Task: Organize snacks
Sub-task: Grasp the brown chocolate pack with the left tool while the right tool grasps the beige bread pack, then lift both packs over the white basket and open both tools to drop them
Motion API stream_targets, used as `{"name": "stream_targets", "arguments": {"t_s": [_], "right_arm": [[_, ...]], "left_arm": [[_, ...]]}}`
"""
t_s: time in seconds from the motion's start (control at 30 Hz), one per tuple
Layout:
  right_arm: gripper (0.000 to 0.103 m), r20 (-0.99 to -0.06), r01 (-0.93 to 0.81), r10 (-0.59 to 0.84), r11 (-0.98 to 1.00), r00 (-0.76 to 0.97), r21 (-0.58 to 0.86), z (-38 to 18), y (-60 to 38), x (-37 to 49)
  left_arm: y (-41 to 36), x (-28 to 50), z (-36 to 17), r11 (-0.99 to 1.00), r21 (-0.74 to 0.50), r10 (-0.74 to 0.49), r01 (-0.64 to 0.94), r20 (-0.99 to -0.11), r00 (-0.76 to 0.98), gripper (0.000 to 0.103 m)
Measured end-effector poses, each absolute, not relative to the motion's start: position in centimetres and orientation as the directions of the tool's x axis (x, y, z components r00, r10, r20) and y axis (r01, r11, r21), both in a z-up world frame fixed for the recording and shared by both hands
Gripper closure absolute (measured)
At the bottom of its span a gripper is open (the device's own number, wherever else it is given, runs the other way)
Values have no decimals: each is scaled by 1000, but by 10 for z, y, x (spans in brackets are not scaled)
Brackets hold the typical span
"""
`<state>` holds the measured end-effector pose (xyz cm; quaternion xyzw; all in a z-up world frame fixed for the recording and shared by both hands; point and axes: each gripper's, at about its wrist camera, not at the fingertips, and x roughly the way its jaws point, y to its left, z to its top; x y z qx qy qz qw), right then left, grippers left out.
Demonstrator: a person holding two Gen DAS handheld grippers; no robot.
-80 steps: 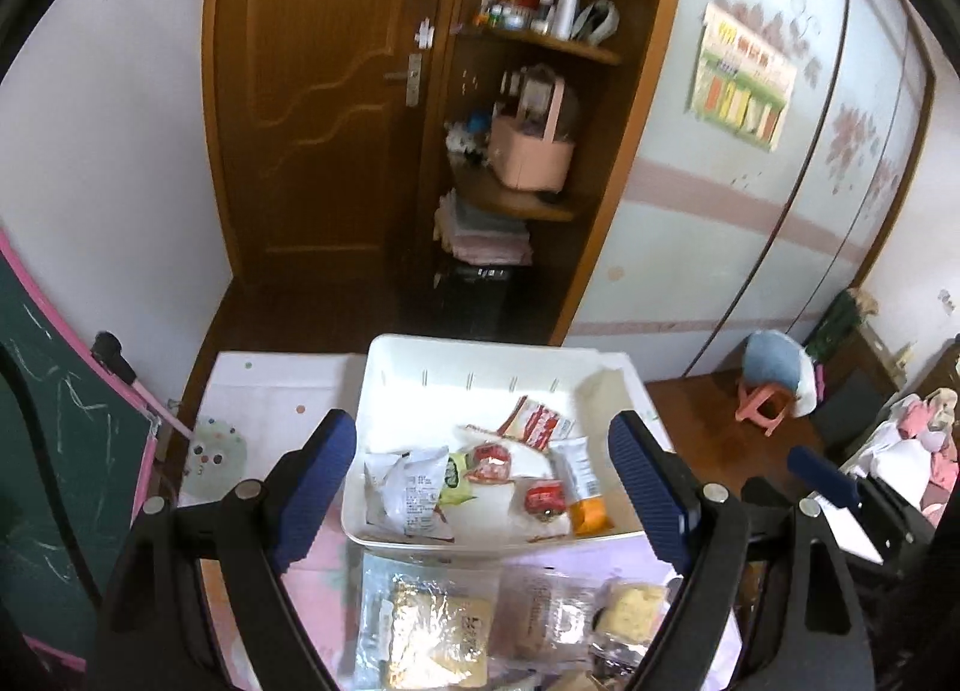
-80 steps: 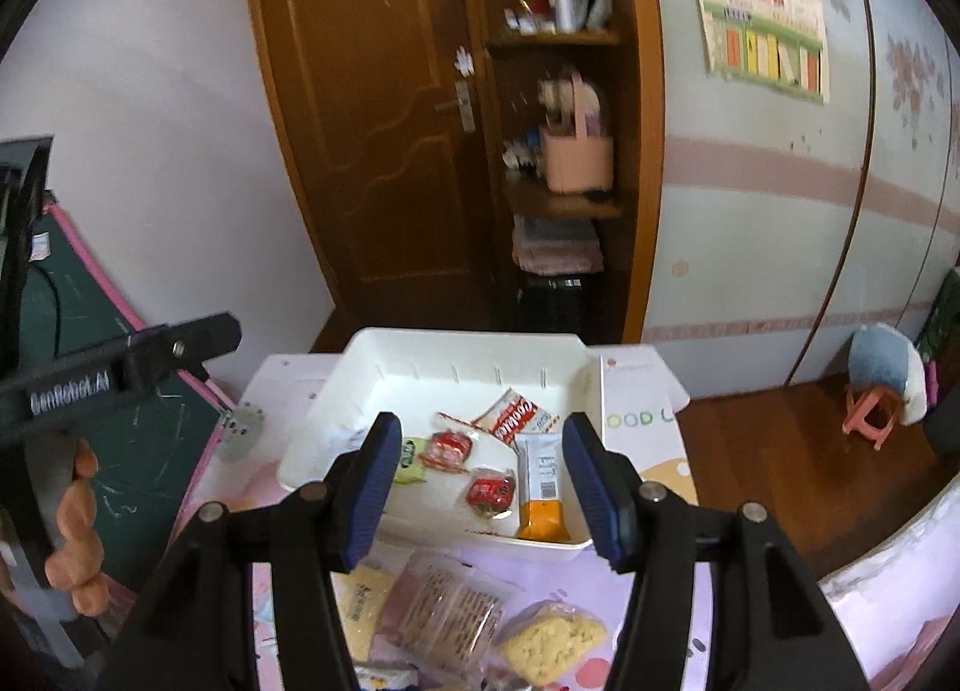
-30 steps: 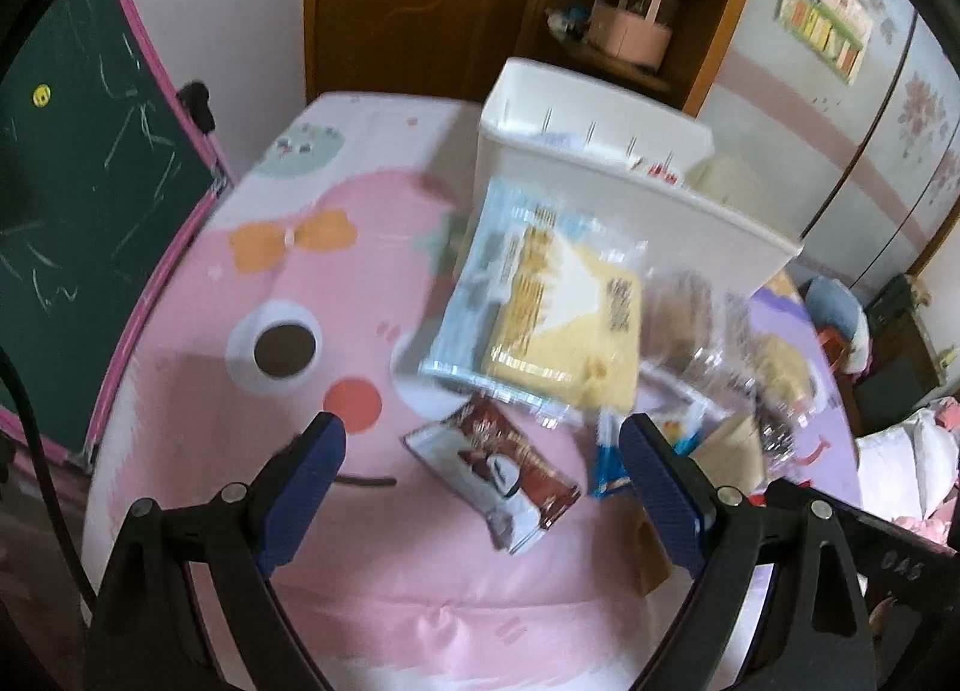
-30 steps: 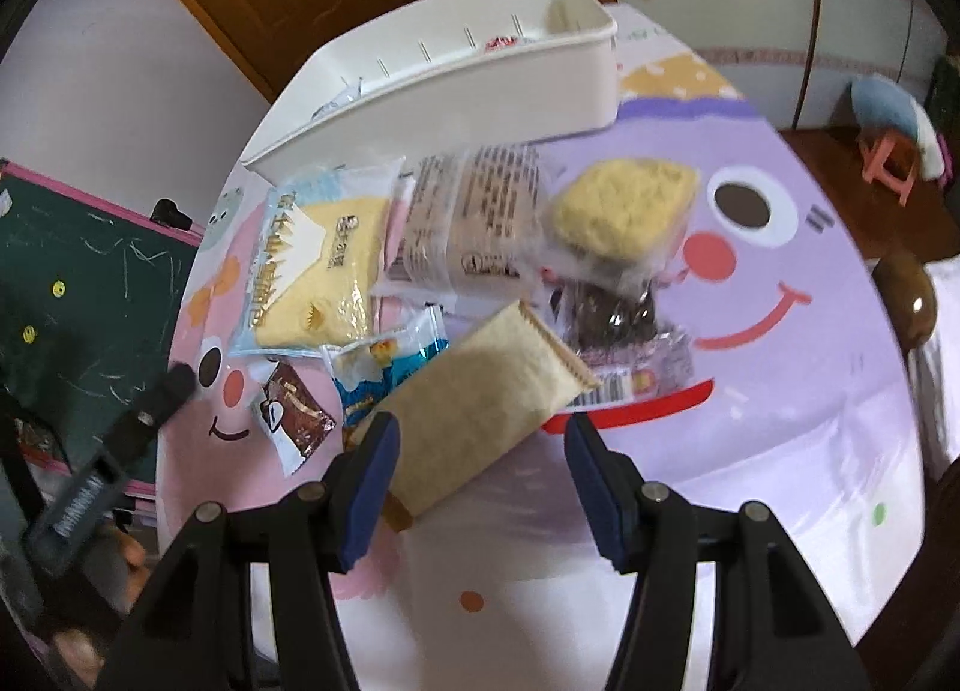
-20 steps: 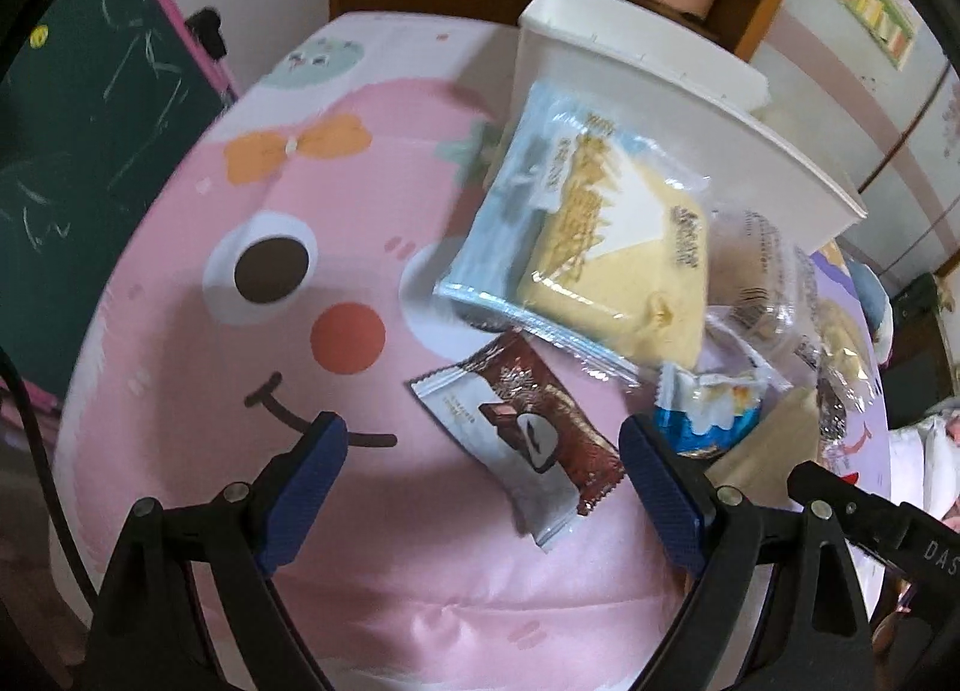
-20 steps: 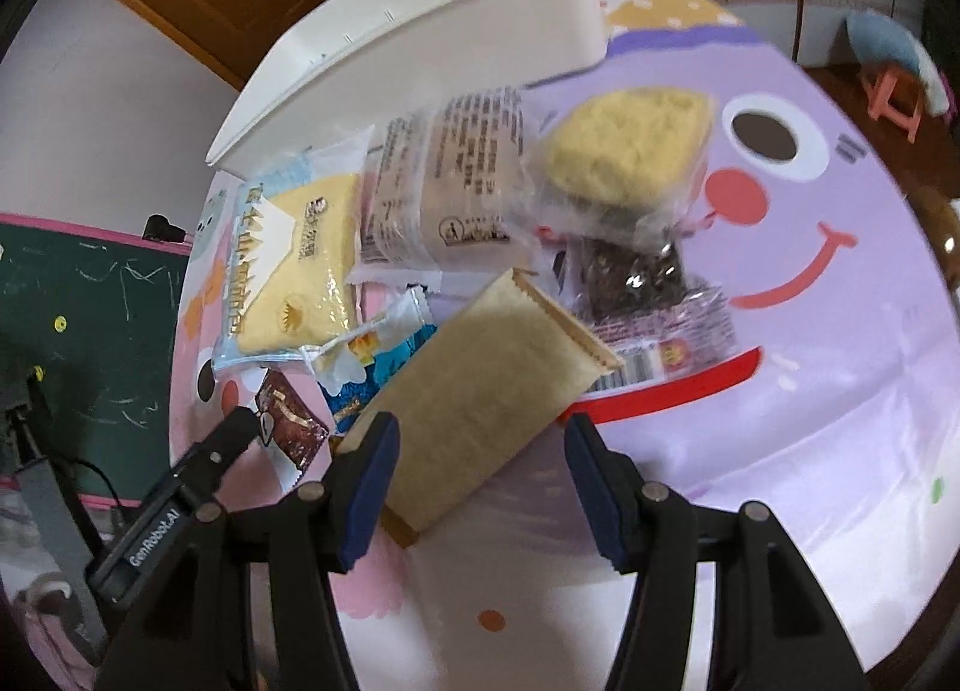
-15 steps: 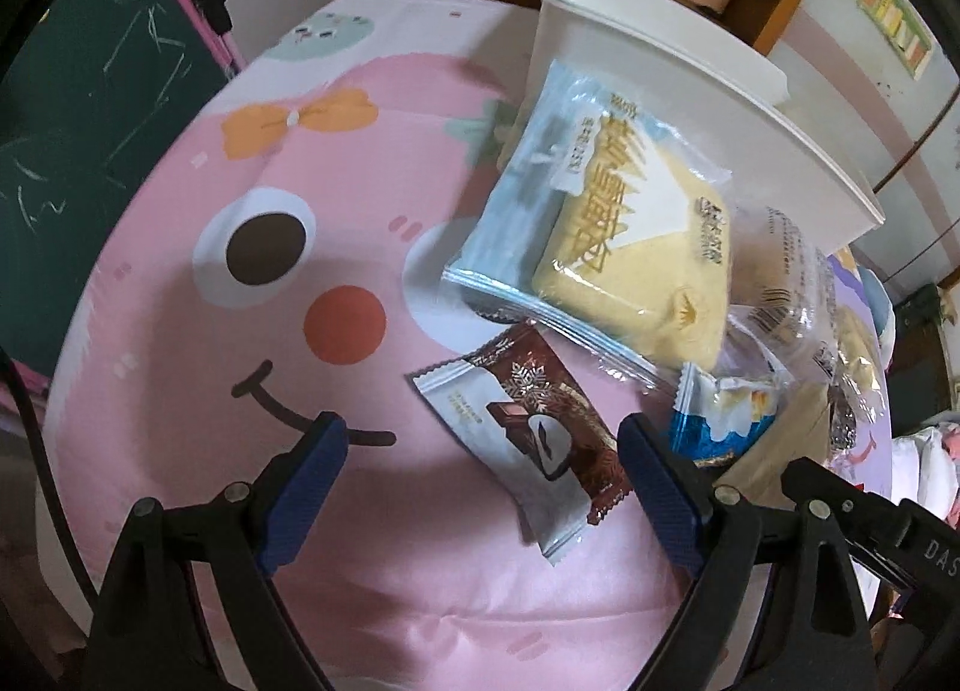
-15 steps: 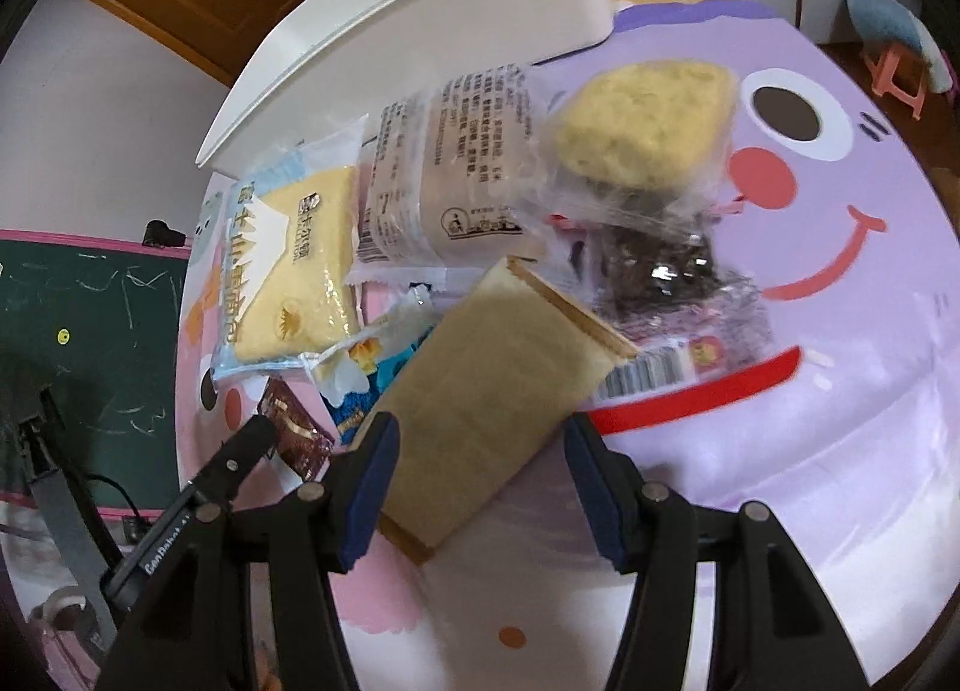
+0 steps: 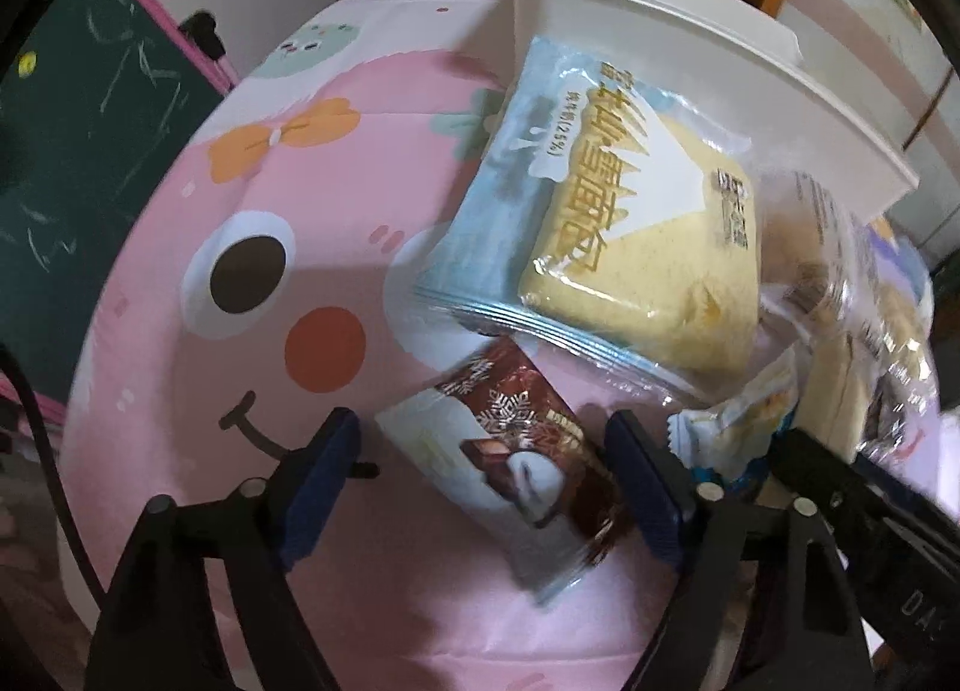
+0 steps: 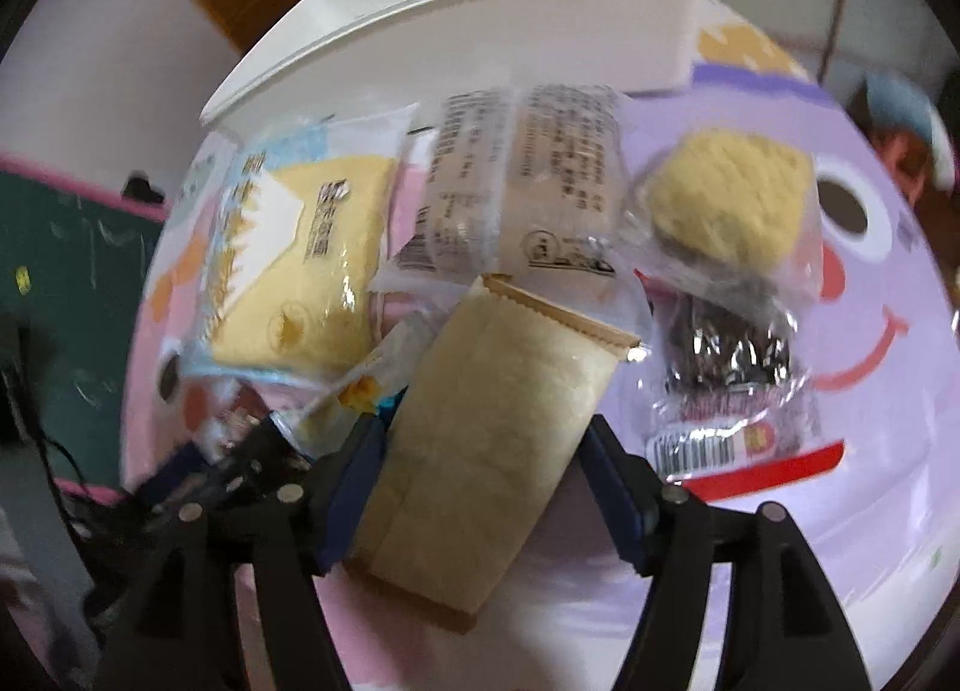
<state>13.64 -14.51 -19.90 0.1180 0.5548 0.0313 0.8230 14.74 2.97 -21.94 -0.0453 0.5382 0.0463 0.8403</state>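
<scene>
- Partly hidden, the brown-and-white foil chocolate snack packet (image 9: 510, 451) has its near end under the left tool (image 9: 480, 451); its long axis runs from upper left to lower right on the pink cartoon-face cloth covering the worktop (image 9: 180, 331).
- Left tool: jaws closing, the packet between them, pads not yet pressing on it.
- Further right, the small blue-and-white wrapper (image 9: 738, 427) is half covered by neighbouring packs.
- Right tool (image 10: 480, 451): jaws opening, straddling the long tan paper-wrapped bar (image 10: 498, 427), whose long axis tilts from lower left to upper right; contact is hard to judge.
- Blur smears the clear-wrapped pastries near the white plastic bin (image 10: 480, 18).
</scene>
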Motion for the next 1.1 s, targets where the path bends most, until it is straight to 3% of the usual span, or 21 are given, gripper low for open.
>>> {"name": "stream_targets", "arguments": {"t_s": [0.13, 0.27, 0.3, 0.5, 0.73, 1.1], "right_arm": [[39, -904, 38, 170, 979, 393, 201, -200, -143, 133], [44, -903, 12, 158, 984, 399, 177, -200, -146, 125], [45, -902, 12, 159, 984, 402, 178, -199, -146, 124], [47, -894, 12, 169, 981, 415, 191, -191, -164, 109], [47, -852, 4, 219, 968, 476, 251, -167, -178, 92], [47, -735, -11, 260, 946, 626, 325, -102, -199, 75]], "left_arm": [[25, 140, -215, 996, -27, 14, -87, -898, 440, 38], [17, 127, -210, 999, -36, -17, -33, -889, 458, 64], [17, 124, -209, 999, -47, -32, -23, -887, 461, 66], [26, 113, -207, 981, -189, -151, -38, -876, 458, 70], [26, 99, -184, 979, -201, -162, -20, -843, 513, 71], [11, 77, -88, 962, -253, -260, 105, -727, 635, 71]]}}
